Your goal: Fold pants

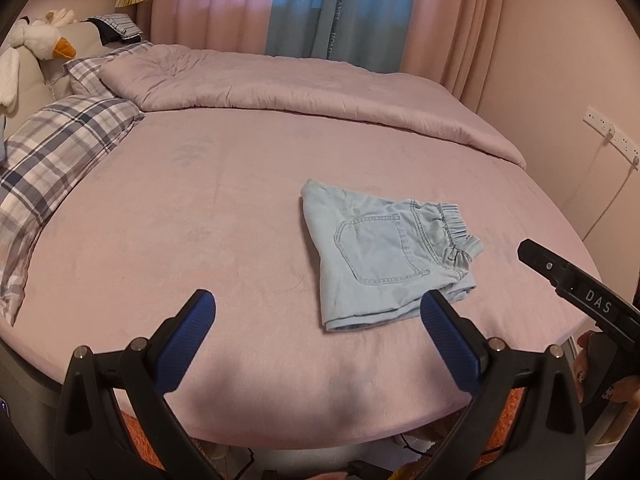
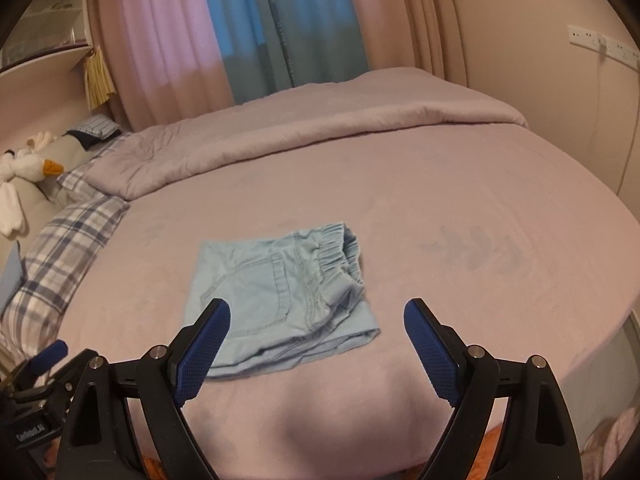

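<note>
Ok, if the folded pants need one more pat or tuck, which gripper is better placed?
Probably the right gripper: in its view the folded pants lie partly between its open fingers, while they sit off to the right of the left gripper.

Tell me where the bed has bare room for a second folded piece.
Bare sheet lies between the folded pants and the plaid pillows, and beyond the pants up to the quilt. Another patch lies on the pants' waistband side. The headboard end is crowded.
</note>
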Tool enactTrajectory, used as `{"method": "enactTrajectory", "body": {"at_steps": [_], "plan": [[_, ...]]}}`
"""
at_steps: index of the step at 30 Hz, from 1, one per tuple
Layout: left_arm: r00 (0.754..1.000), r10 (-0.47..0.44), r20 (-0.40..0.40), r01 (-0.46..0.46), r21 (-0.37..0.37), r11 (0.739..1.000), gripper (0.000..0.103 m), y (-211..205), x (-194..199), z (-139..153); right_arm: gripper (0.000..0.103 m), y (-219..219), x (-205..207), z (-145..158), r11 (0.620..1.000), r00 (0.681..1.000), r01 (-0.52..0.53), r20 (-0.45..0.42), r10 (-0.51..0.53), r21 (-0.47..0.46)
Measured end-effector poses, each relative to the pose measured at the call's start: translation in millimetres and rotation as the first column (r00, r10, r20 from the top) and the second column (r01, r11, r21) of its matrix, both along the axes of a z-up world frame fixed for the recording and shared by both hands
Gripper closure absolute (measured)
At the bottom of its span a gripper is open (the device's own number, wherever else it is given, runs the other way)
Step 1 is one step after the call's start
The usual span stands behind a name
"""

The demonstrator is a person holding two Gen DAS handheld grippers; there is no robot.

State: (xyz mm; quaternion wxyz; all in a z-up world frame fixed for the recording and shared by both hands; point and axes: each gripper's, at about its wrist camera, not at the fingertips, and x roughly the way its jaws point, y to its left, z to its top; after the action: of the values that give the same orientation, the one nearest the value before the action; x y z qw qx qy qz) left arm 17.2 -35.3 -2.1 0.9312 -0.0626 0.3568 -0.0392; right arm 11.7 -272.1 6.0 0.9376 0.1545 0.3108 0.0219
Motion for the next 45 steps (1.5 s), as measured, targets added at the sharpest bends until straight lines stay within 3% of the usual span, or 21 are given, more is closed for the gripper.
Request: {"method": "enactTrajectory", "body": {"at_steps": [14,45], "plan": [[0.999,-0.037,-0.018,0.037,-0.002,0.999,0.001,-8.9,-0.1,-2.0,0.015,16.0,-4.8,-1.7,0.998,1.0,-0.001,-0.01,0.001,-0.057],[0.997,-0.064,-0.043,0.064,-0.015,0.998,0.001,-18.5,5.1,-7.0,0.015,23.8,-4.2,-7.2,0.998,0.999,-0.014,-0.042,0.012,-0.058]]}}
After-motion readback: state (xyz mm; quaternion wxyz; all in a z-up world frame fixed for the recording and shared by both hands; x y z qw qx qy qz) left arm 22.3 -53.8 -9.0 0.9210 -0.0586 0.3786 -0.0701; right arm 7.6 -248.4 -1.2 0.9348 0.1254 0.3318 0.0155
